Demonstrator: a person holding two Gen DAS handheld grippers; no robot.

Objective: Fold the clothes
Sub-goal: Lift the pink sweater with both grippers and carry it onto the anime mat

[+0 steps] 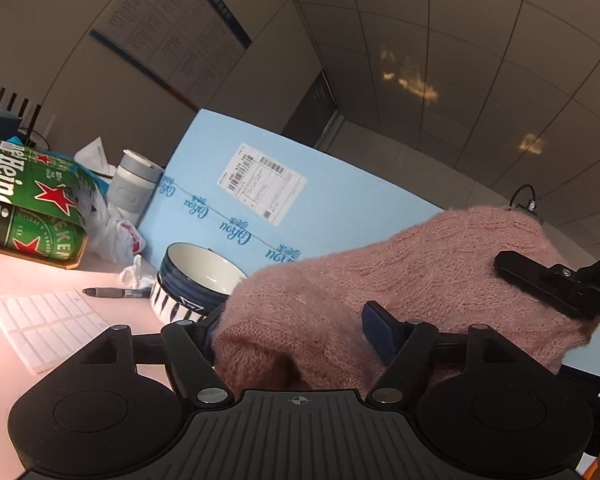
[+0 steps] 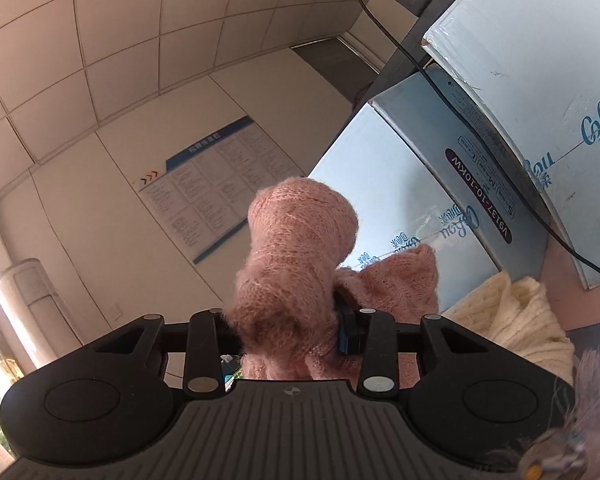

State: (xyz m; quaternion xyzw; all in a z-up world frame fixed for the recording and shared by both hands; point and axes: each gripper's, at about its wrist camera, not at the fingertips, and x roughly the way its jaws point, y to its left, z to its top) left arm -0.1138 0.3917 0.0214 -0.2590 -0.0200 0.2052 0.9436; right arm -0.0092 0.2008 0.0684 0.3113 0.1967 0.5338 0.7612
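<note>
A fuzzy pink knit garment hangs bunched in the air between my two grippers. My left gripper is shut on one thick wad of it; the fabric fills the gap, covers the left finger and presses against the blue pad of the right one. In the left wrist view, a black finger of my right gripper lies across the garment's far end. In the right wrist view, my right gripper is shut on another wad of the pink knit garment, which stands up above the fingers.
On the pink tabletop sit a green beer-can pack, a striped bowl, a marker, a white keyboard and a grey cup. Light blue boxes stand behind. A cream knit garment lies lower right.
</note>
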